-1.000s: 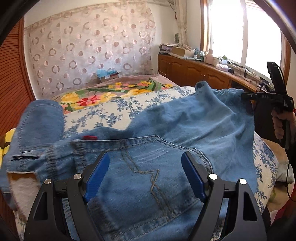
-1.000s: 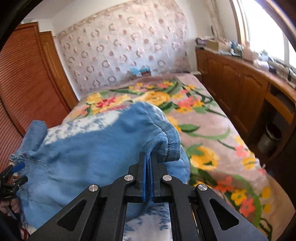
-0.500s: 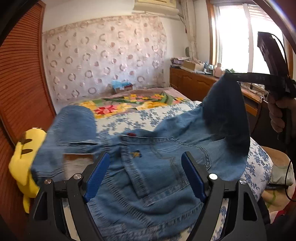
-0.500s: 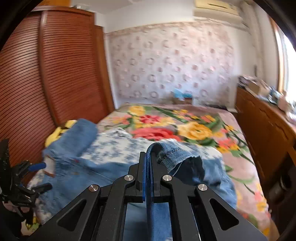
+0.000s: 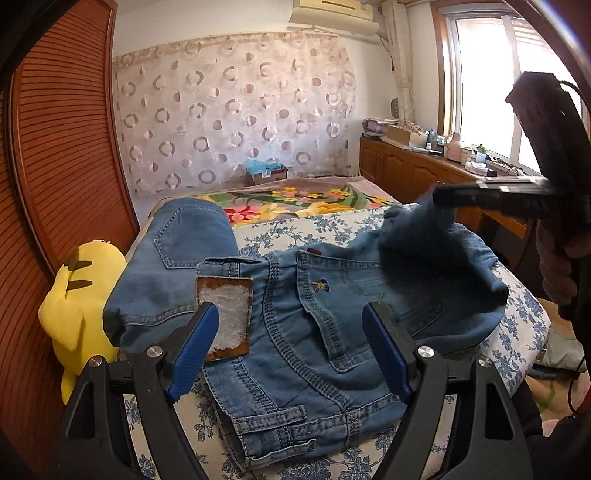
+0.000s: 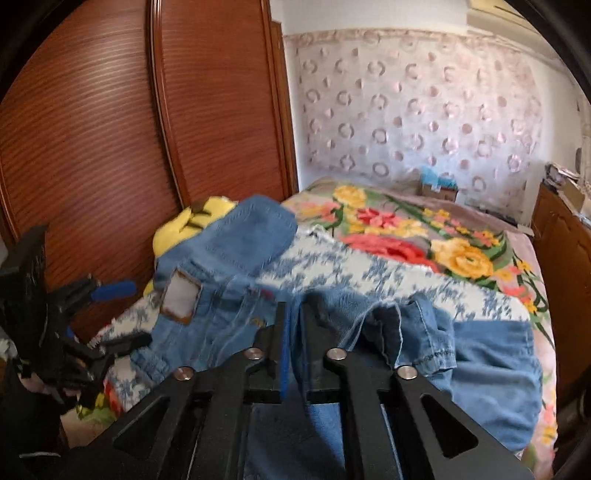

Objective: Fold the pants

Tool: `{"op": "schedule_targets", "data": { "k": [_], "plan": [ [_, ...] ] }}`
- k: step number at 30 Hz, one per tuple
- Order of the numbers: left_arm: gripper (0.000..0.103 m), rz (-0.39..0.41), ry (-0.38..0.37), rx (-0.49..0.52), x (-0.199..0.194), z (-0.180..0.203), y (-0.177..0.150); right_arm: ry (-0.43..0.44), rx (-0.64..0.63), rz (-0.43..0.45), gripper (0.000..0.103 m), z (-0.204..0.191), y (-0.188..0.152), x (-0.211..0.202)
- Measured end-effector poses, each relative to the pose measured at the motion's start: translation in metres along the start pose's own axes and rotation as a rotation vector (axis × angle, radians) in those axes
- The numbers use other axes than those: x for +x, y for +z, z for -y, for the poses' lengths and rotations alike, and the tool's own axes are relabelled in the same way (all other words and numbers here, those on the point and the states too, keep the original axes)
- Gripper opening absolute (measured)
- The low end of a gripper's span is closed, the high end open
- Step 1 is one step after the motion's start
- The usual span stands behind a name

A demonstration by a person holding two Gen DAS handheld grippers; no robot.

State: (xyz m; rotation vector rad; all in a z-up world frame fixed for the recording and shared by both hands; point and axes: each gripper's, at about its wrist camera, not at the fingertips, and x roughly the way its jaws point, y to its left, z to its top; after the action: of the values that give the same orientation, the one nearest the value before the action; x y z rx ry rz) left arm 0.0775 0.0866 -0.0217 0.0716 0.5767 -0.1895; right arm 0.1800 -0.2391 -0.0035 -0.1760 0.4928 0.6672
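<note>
Pants (image 5: 306, 332), one pair of blue denim, lay seat-up across the blue-flowered sheet (image 5: 295, 229) of the bed, waistband toward the left gripper. Left wrist view alone gave the window (image 5: 480, 92), the air conditioner (image 5: 332, 14) over the curtain and the cluttered cabinet top (image 5: 424, 147) beyond the pants; right wrist view alone gave the wide sweep of slatted wardrobe doors (image 6: 110, 129) behind the pants. Both showed the yellow plush toy (image 5: 74, 302) just beside the pants on the wardrobe side, and the floral blanket (image 6: 406, 236) beyond them.

Denim was light wash with heavy double seams, back pockets up, a brown-edged white patch (image 5: 227, 317) at the waistband. One leg was folded back toward the plush toy; the other was lifted and bunched, blurred.

Left gripper (image 5: 291, 354) hovered above the waistband, blue pads spread wide, holding nothing. Right gripper (image 6: 293, 347) had its pads nearly together, pinching a fold of the lifted leg.

Count: one pair of pants, two grippers, one plush toy, one patch.
</note>
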Motion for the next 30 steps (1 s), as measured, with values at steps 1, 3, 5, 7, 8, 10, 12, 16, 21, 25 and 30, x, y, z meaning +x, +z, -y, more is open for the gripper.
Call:
{"op": "schedule_targets", "data": {
  "k": [1,3,5,7,8,10,12,16,21,25,30],
  "plan": [
    [0.081,-0.002,-0.002,-0.002,0.001,-0.001,0.000,0.001,-0.007,-0.001,0.019,0.001,0.003,0.002],
    [0.081,-0.008,-0.010,-0.007,0.005,0.000,-0.003,-0.013,-0.005,0.009,0.040,0.008,0.003,-0.008],
    [0.081,-0.014,-0.020,-0.004,0.009,0.002,-0.004,-0.026,0.003,0.017,0.041,0.013,0.001,-0.014],
    [0.081,-0.023,-0.035,0.000,0.016,0.008,-0.005,-0.056,0.004,0.016,0.041,0.018,-0.003,-0.019],
    [0.081,-0.027,-0.045,0.002,0.019,0.012,-0.006,-0.072,0.007,0.013,0.041,0.009,-0.007,-0.024],
    [0.081,-0.033,-0.064,0.008,0.024,0.020,-0.006,-0.107,0.026,0.000,0.041,0.007,-0.011,-0.027],
    [0.081,-0.045,-0.085,0.022,0.031,0.030,-0.008,-0.134,0.038,-0.015,0.041,0.010,-0.020,-0.027],
    [0.081,-0.073,-0.119,0.062,0.045,0.049,-0.008,-0.175,0.060,-0.051,0.042,0.007,-0.027,-0.010],
    [0.080,-0.094,-0.153,0.099,0.059,0.068,-0.004,-0.202,0.071,-0.085,0.043,0.019,-0.023,0.013],
    [0.076,-0.118,-0.176,0.100,0.068,0.074,-0.002,-0.184,0.077,-0.102,0.043,0.027,-0.016,0.029],
    [0.075,-0.149,-0.221,0.091,0.077,0.082,-0.002,-0.195,0.084,-0.156,0.043,0.034,-0.010,0.059]
  ]
}}
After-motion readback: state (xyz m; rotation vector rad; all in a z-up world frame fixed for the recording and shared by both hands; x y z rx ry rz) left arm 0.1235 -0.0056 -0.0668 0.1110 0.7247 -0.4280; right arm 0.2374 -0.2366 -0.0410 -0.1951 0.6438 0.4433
